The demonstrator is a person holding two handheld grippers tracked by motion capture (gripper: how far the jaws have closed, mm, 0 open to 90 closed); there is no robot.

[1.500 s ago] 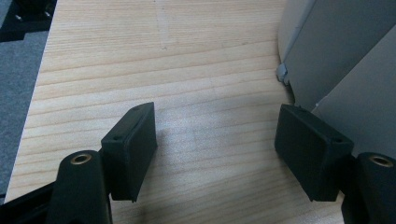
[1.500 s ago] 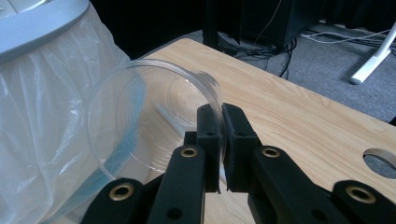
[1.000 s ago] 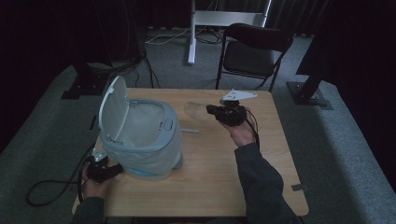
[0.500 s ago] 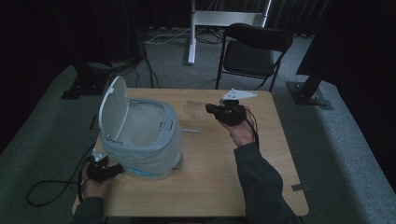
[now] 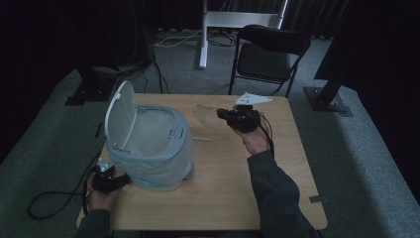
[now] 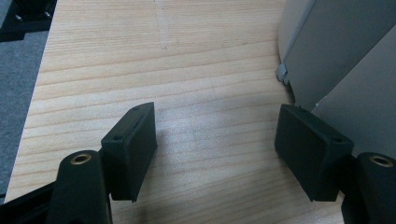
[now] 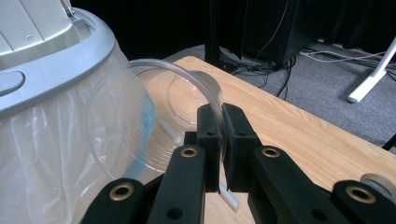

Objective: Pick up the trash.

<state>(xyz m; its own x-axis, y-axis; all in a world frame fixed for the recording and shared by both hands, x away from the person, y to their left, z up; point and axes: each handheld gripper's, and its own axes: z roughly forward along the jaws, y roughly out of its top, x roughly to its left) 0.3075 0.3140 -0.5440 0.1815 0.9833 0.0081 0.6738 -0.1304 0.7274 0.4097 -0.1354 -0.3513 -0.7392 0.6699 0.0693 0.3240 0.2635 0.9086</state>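
Clear plastic cup (image 7: 154, 126): rim clamped in right tool (image 7: 219, 140), held at 3 o'clock of open bin (image 5: 153, 144). Left tool (image 6: 215, 149): jaws apart, empty, over tabletop (image 6: 187, 70) beside bin's base.

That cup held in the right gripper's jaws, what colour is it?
The plastic cup has no colour: it is clear and see-through, best seen in the right gripper view.

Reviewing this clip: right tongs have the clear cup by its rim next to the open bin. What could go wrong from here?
The right tongs pinch only the thin rim of the clear plastic cup, which hangs sideways; it might twist, slip or crack. The cup is not yet over the bin, so releasing now would probably drop it on the table. The left tongs stand open beside the bin, not gripping it; a bump could shift it.
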